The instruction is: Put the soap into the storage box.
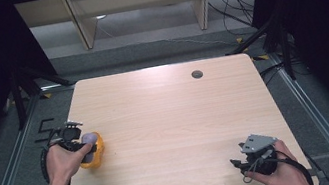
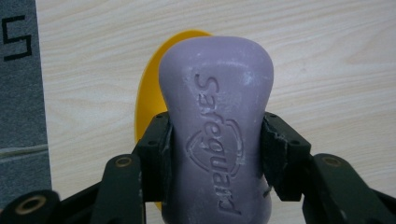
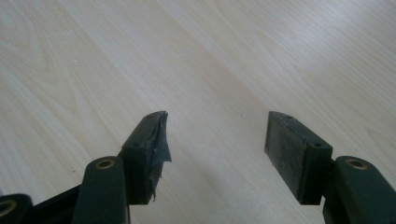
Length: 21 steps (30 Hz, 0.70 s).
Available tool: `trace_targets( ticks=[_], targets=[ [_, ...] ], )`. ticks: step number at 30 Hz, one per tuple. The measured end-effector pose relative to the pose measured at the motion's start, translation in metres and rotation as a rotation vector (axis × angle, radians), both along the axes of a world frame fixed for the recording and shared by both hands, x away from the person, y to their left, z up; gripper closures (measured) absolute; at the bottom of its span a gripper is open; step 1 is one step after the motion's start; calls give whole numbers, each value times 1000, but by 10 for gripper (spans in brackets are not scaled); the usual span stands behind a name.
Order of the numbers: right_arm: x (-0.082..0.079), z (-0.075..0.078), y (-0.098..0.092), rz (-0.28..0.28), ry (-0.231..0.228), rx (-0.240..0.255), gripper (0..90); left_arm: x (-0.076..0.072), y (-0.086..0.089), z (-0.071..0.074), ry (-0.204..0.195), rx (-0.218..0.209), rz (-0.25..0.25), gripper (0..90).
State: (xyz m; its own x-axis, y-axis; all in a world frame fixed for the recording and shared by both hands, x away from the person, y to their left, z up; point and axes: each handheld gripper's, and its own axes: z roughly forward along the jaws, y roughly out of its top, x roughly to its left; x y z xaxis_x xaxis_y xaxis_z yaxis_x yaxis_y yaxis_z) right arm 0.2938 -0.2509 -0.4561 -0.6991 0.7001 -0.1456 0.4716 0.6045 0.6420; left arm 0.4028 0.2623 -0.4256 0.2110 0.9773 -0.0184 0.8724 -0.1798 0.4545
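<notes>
Pale wood-grain surface [image 1: 166,117], dark floor around it, light shelving at the back. Left claw [image 2: 215,149] clamped on a lilac oval soap bar [image 2: 215,121]: matte, chalky scuffs, embossed lettering and a shield emblem on the upper face. Bar stands out forward between the jaws, pads pressing both long sides at its narrower waist. Bar sits over a yellow-orange plastic dish [image 2: 147,93] at the surface's left edge, near the person. Contact with dish: cannot tell. Right claw [image 3: 215,140] wide, nothing between the jaws, over bare wood at the near right corner.
</notes>
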Motion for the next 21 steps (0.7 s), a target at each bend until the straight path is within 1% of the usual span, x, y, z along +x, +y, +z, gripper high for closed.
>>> trace_targets(
  ticks=[1, 3, 4, 5, 6, 7, 9, 10, 11, 12, 14, 15, 17, 18, 19, 20, 21],
  targets=[
    [0, 0, 0, 0, 0, 0, 396, 1, 1, -2, 5, 6, -11, 491],
    [1, 0, 0, 8, -6, -6, 395, 2, 3, -5, 9, 11, -13, 491],
    [1, 0, -1, 13, -8, -9, 395, 2, 3, -7, 0, 1, -16, 491],
    [1, 0, -1, 9, 0, -7, 393, 2, 4, -9, -12, 5, -16, 491],
    [1, 0, -1, 9, 0, -7, 393, 2, 5, -10, -10, 8, -16, 491],
    [1, 0, -1, 10, -4, -9, 393, 1, 3, -11, 0, -4, 12, 491],
    [1, 0, -1, 14, -6, -10, 391, 2, 4, -14, 1, 4, -8, 490],
    [1, 0, 0, 10, -1, -9, 391, 2, 3, -15, 8, -1, -2, 490],
    [1, 0, 0, 10, -1, -9, 391, 3, 6, -16, 7, 17, -39, 490],
    [1, 0, 0, 10, -2, -10, 390, 2, 3, -17, 14, 1, -1, 490],
    [0, 0, 0, 3, 4, -5, 390, 4, 3, -18, 21, 11, -10, 489],
    [1, 0, 0, 9, -5, -8, 389, 4, 3, -19, 19, 13, -16, 489],
    [1, 0, 0, 14, -9, -9, 389, 4, 2, -20, 17, 10, -12, 489],
    [1, 0, 0, 14, -8, -9, 388, 6, 4, -20, 12, 30, -58, 489],
    [2, -1, -1, 16, -8, -9, 387, 5, 1, -20, 20, 22, -21, 488],
    [2, -1, -1, 20, -5, -11, 386, 5, 2, -20, 29, 23, -28, 488],
    [2, -1, 0, 22, -5, -10, 385, 5, 1, -22, 24, 40, -23, 487]
  ],
)
